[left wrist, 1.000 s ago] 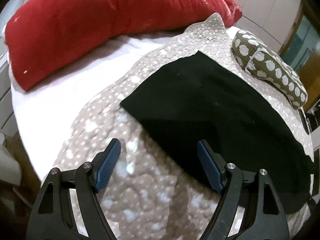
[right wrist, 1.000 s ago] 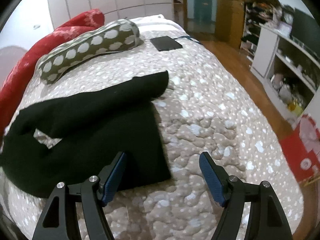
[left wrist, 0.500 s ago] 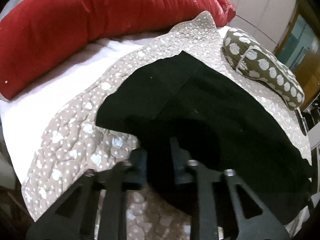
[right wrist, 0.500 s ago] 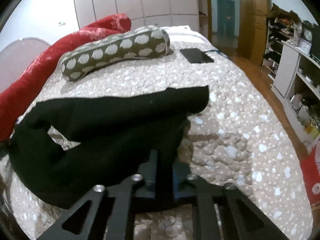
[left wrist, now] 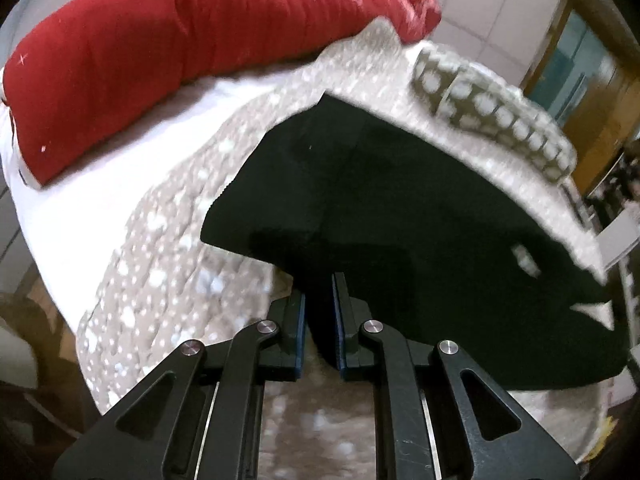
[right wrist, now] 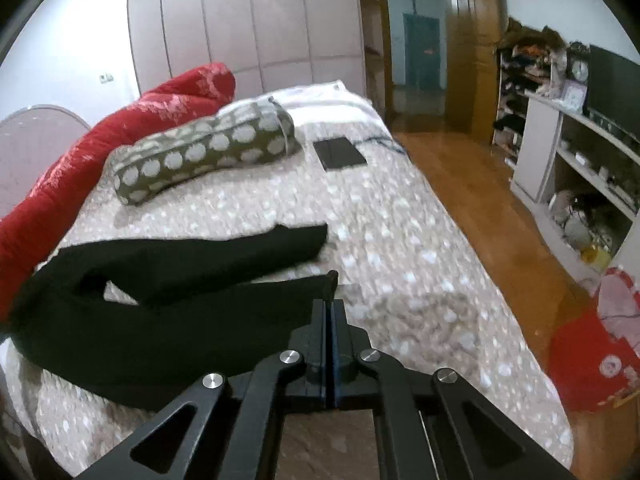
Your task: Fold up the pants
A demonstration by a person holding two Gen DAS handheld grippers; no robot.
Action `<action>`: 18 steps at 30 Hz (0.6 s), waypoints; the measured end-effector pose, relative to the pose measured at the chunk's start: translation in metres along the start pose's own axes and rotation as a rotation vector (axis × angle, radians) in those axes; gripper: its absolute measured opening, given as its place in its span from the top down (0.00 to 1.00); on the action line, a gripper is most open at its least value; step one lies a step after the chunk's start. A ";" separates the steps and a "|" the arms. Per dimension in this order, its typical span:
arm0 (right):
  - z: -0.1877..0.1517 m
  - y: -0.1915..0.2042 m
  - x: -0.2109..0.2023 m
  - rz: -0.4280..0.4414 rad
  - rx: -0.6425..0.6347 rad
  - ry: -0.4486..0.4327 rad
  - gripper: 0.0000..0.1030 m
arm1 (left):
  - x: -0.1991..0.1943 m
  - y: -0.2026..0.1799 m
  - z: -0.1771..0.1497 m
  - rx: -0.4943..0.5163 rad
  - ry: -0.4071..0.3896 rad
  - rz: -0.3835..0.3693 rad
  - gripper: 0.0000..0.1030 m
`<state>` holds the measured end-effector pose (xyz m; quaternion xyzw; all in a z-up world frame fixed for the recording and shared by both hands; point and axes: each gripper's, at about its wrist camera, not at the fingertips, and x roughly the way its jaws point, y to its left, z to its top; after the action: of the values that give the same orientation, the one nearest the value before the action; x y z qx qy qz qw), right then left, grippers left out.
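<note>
Dotted quilt [right wrist: 400,240], black pants [right wrist: 168,304] lying crosswise

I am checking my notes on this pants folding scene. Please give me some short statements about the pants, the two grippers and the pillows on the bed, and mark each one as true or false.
1. The left gripper has its jaws closed on the black pants. True.
2. The right gripper hangs open above the pants. False: its jaws are shut, pinching a pants edge.
3. The spotted olive pillow lies on the pants. False: it lies apart from them, on the quilt.
4. The red pillow lies along the far side of the bed. True.
5. The pants are already folded into a neat square. False: both legs are spread apart.
</note>
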<state>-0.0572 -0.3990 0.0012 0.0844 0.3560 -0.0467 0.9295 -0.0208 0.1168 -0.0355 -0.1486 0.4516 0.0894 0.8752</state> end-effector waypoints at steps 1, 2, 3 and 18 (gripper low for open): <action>-0.003 -0.002 0.006 -0.005 -0.002 0.030 0.99 | 0.006 0.002 -0.003 -0.002 0.020 0.005 0.89; -0.007 -0.003 0.014 -0.015 -0.008 0.057 0.98 | 0.010 0.004 -0.006 -0.007 0.031 0.005 0.89; -0.013 -0.002 0.027 -0.030 -0.024 0.103 0.98 | 0.011 0.005 -0.008 -0.008 0.031 0.004 0.87; 0.001 0.082 0.034 0.139 -0.173 0.088 0.70 | -0.026 -0.003 0.013 0.011 -0.053 0.066 0.52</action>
<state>-0.0190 -0.3201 -0.0106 0.0306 0.3923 0.0525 0.9178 -0.0250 0.1178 -0.0065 -0.1265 0.4332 0.1195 0.8844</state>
